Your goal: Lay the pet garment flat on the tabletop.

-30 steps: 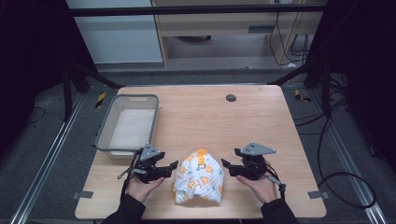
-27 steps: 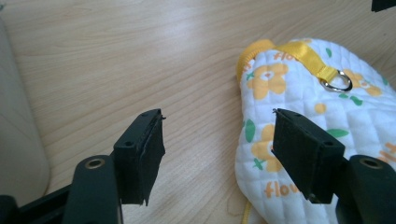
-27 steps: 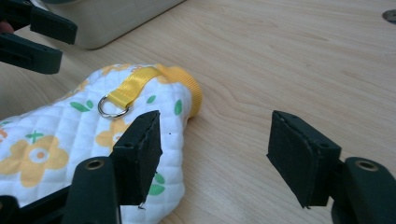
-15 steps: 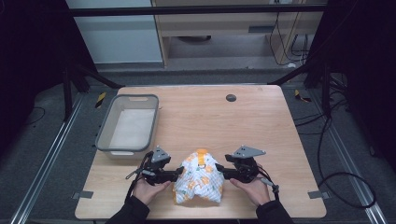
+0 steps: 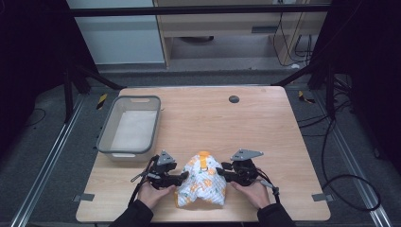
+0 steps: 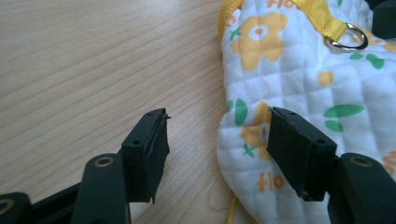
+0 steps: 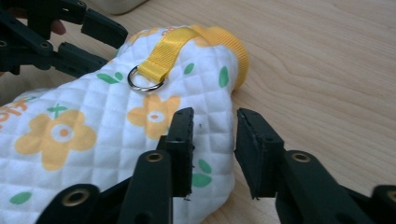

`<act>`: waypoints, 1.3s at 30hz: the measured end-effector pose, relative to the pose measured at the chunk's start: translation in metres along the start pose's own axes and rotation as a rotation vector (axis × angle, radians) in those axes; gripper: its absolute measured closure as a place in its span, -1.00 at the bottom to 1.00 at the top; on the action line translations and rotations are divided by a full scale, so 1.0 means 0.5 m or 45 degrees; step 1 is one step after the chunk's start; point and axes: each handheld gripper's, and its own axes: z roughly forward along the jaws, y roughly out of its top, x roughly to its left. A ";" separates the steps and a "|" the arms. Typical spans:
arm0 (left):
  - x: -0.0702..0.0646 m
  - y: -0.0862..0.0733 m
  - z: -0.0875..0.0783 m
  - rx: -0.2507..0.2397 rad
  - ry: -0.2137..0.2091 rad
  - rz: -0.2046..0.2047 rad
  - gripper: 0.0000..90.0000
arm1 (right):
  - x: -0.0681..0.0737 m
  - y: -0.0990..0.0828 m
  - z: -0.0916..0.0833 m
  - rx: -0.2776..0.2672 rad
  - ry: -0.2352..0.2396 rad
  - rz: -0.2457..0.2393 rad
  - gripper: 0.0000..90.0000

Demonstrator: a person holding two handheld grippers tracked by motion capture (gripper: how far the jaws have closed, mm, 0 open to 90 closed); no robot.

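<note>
A white quilted garment point(image 5: 201, 182) with yellow flowers, a yellow strap and a metal ring point(image 7: 144, 79) lies near the table's front edge. My left gripper point(image 5: 183, 177) sits low at its left side, open. Its jaws have just been closing a little, with the garment's edge point(image 6: 243, 135) between them and one jaw lying on the fabric. My right gripper point(image 5: 221, 173) is at the garment's right side. Its jaws point(image 7: 212, 140) have just been closing and stand narrow around a puffed fold of the edge, which looks uncompressed.
A grey plastic bin point(image 5: 106, 137) stands at the left of the wooden table point(image 5: 265, 127). A small black round cap point(image 5: 233, 99) sits near the far edge. A person's hands hold both grippers at the front edge.
Both grippers have come inward and down onto the garment's two sides. The right jaws have narrowed markedly around the fabric edge. The garment has stayed where it was.
</note>
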 end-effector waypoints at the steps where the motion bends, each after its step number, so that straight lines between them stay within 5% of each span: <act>1: 0.001 -0.001 0.001 0.004 -0.007 0.000 -0.15 | 0.001 -0.001 0.001 0.004 0.004 -0.001 0.54; 10: -0.002 -0.002 0.015 0.060 -0.110 -0.044 0.49 | 0.003 -0.003 0.008 0.051 0.042 -0.019 0.82; 16: -0.005 0.001 0.007 0.072 -0.114 -0.025 0.85 | 0.004 -0.002 0.006 0.047 0.048 -0.012 0.91; 22: -0.012 0.006 -0.012 0.046 -0.102 0.009 0.89 | 0.004 0.004 -0.009 0.010 0.060 -0.013 0.96; 39: -0.040 0.035 -0.102 -0.196 -0.084 0.038 0.91 | 0.016 0.032 -0.081 -0.116 0.072 -0.052 0.98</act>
